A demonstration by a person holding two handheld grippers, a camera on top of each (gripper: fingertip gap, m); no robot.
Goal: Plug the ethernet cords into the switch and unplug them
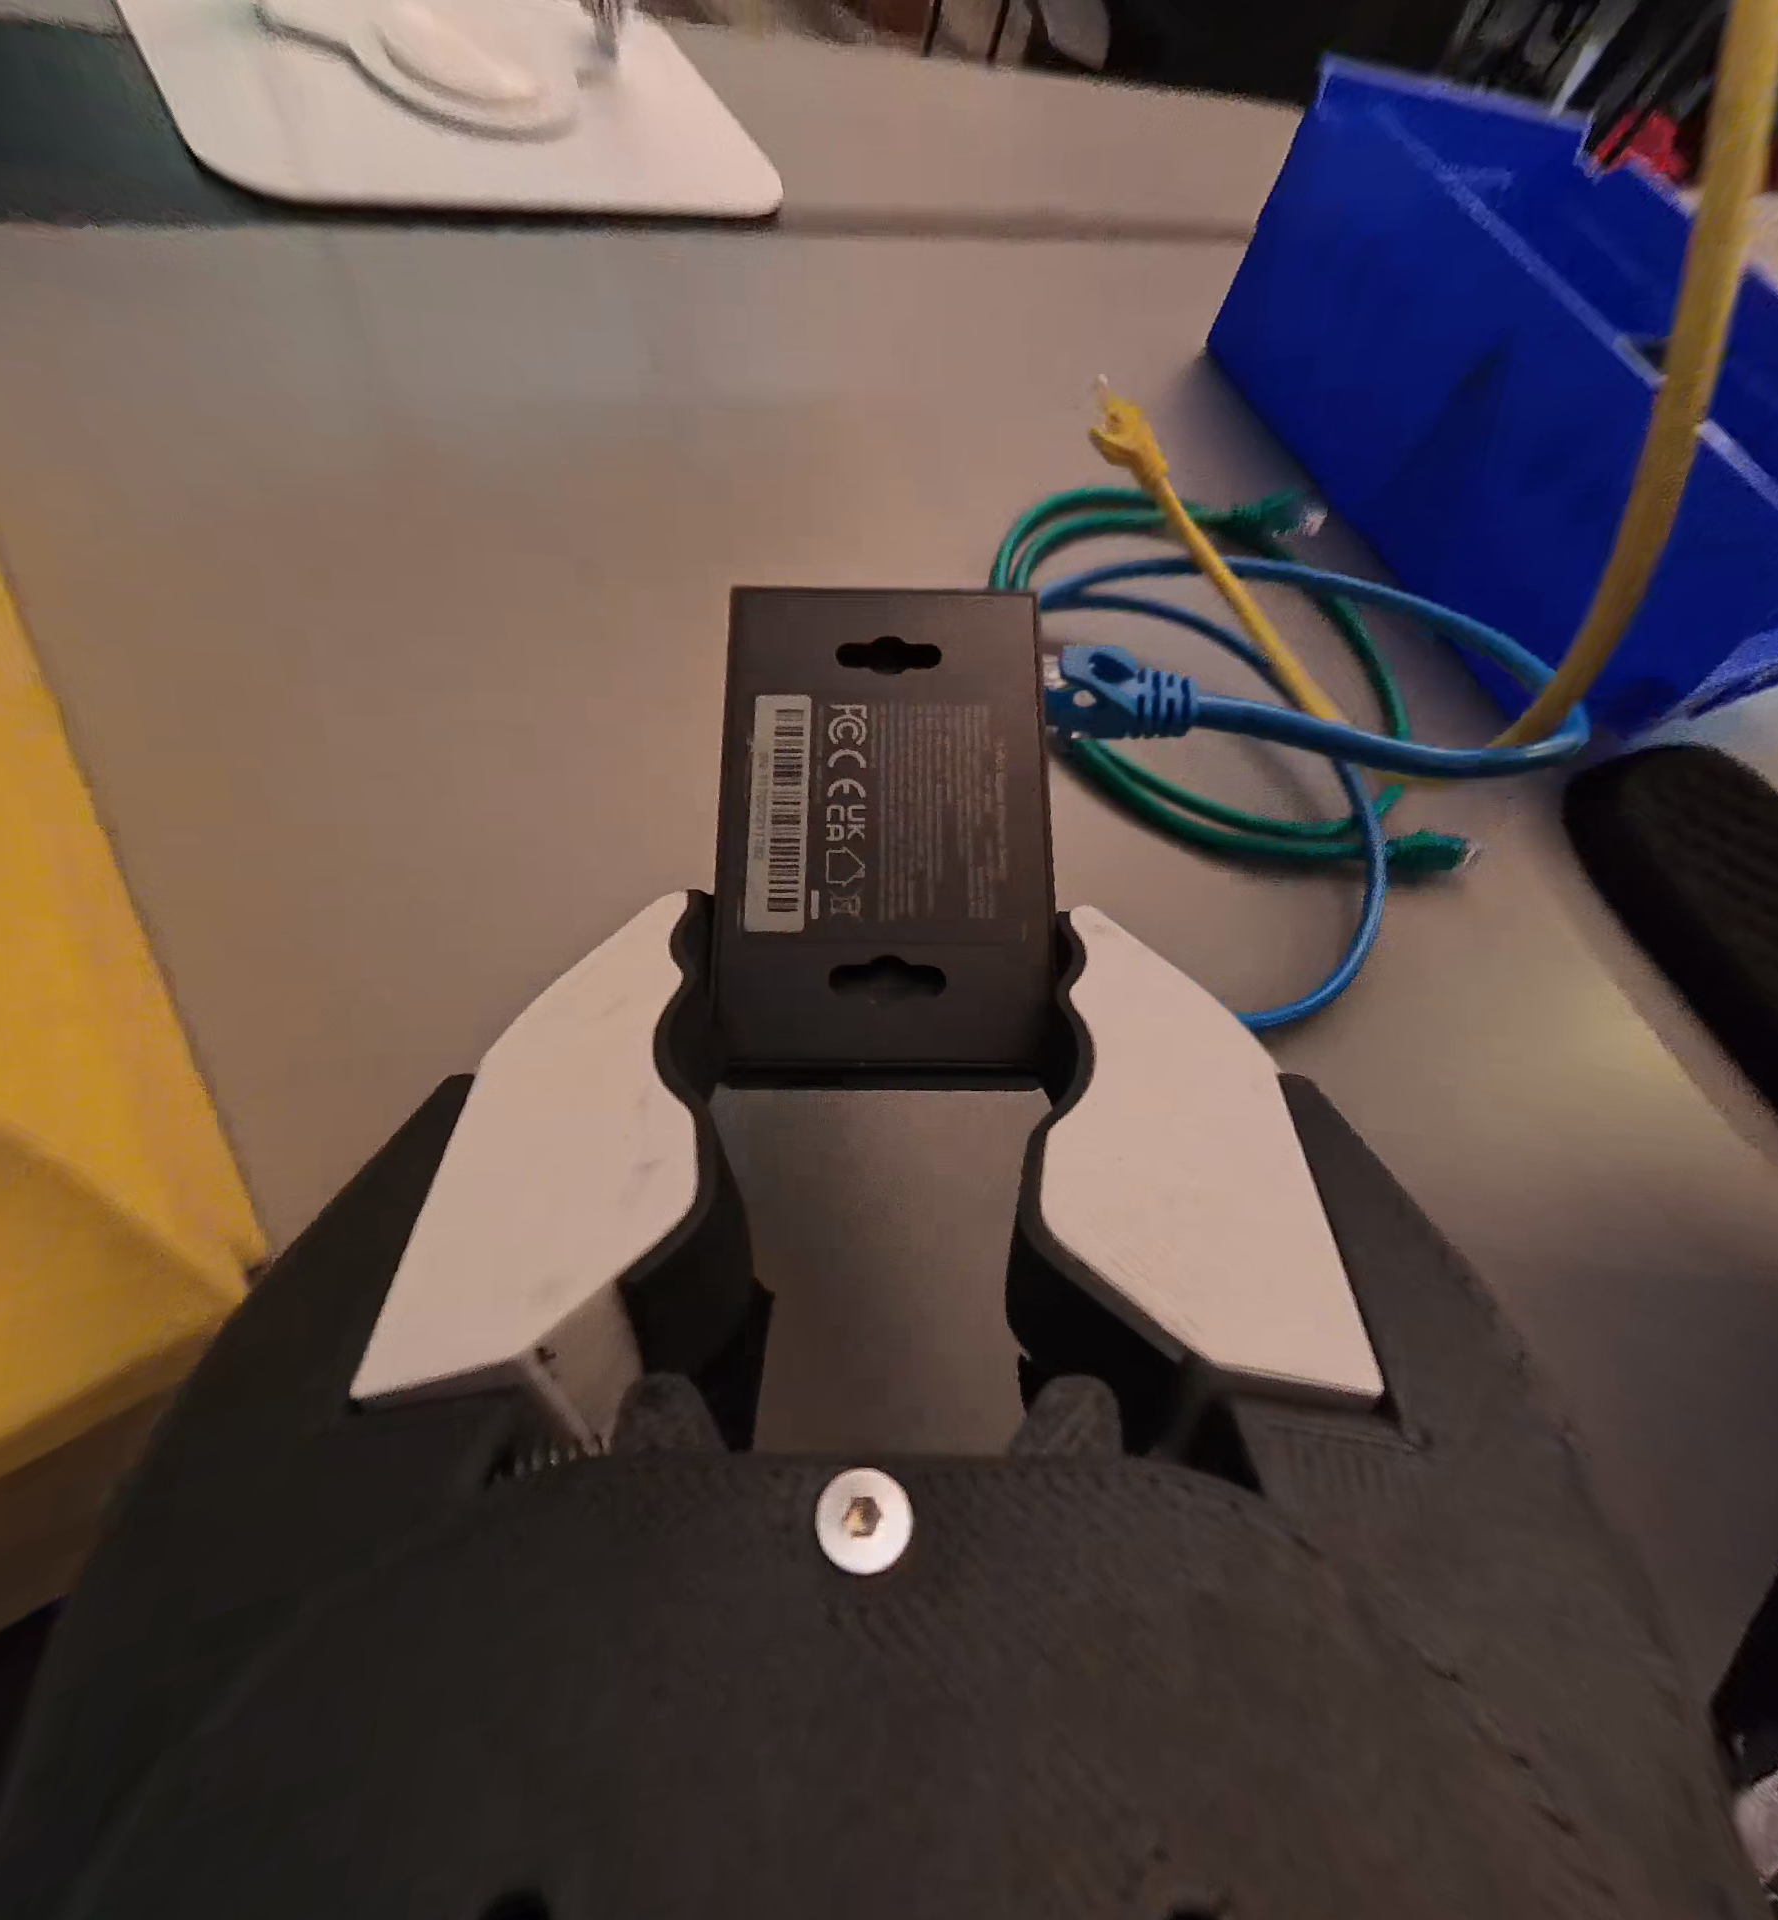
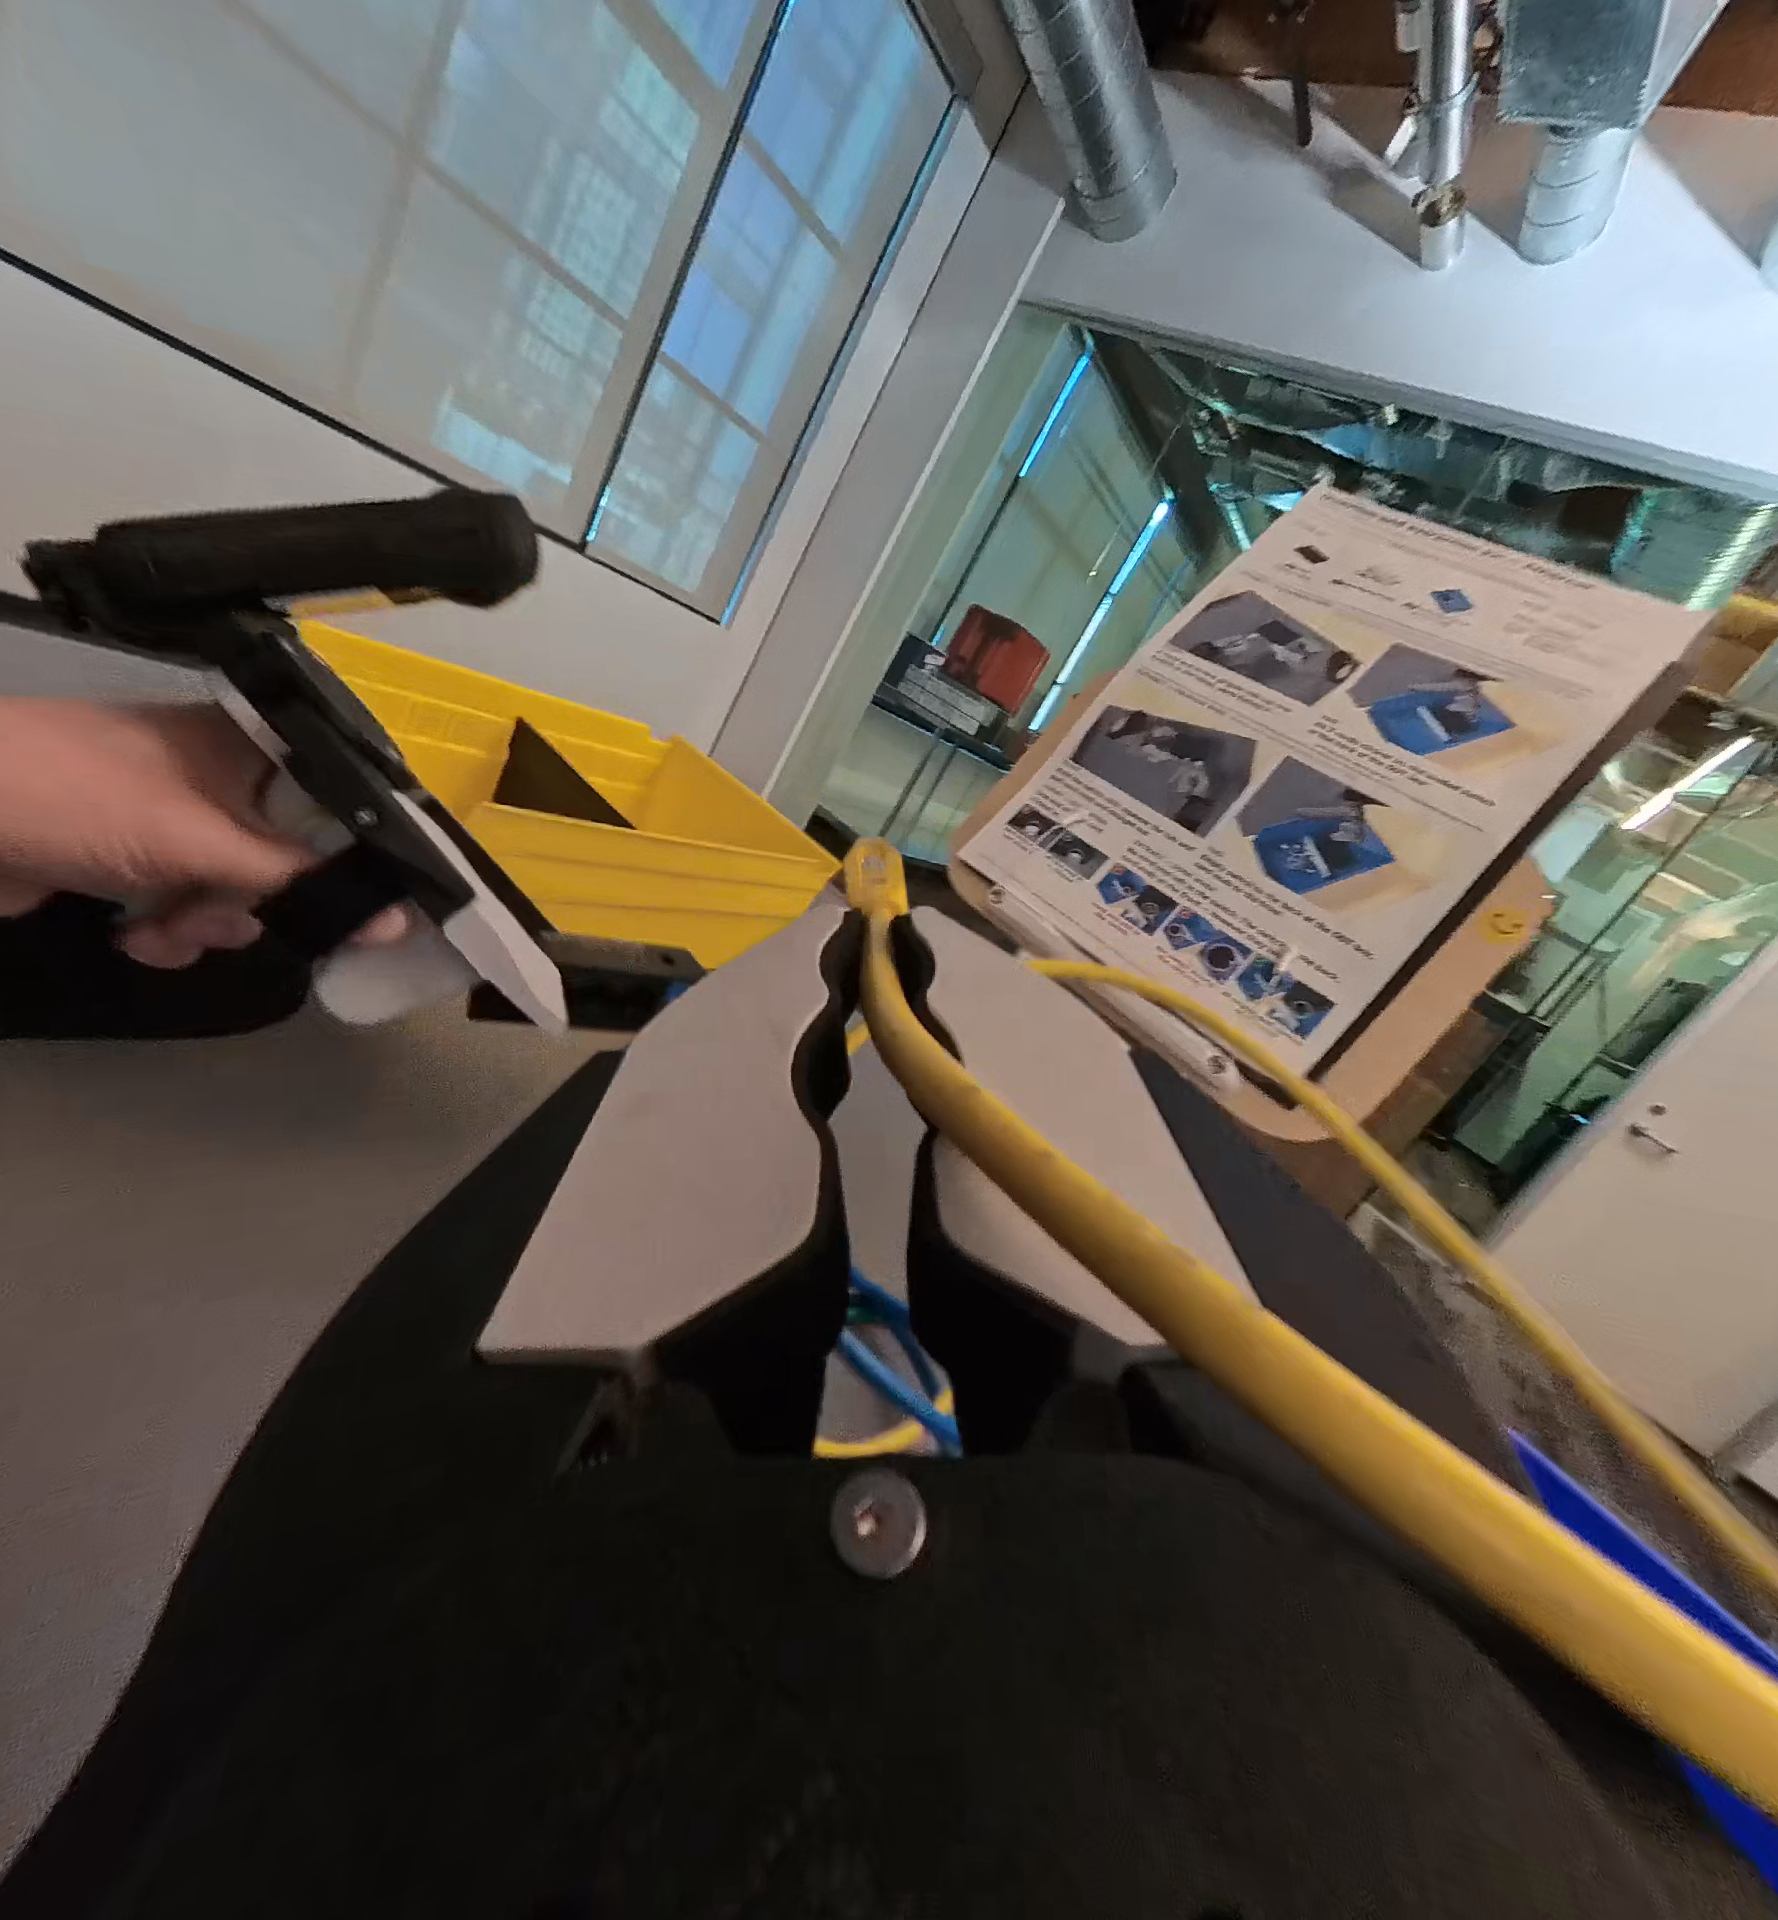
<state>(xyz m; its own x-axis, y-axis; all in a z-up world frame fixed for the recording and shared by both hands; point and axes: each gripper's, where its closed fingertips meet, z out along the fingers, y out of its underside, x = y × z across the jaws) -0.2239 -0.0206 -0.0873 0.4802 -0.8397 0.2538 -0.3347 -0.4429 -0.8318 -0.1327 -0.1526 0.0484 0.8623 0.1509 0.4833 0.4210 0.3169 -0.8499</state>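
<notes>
My left gripper (image 1: 880,914) is shut on the near end of a black switch (image 1: 885,790), which it holds with the labelled underside up, above the grey table (image 1: 449,520). A blue ethernet cord (image 1: 1384,738) has its plug (image 1: 1113,707) against the switch's right side; I cannot tell if it is seated. A green cord (image 1: 1228,821) lies coiled beneath. My right gripper (image 2: 874,935) is shut on a yellow cord (image 2: 1124,1174) just behind its plug (image 2: 874,862), held in the air. The yellow cord's other plug (image 1: 1124,426) hangs over the table.
A yellow bin (image 1: 33,935) stands left of the switch and a blue bin (image 1: 1487,364) at the right rear. A white pad (image 1: 449,104) lies at the back. A hand (image 2: 85,810) holds the left gripper (image 2: 397,883). An instruction board (image 2: 1280,779) stands ahead.
</notes>
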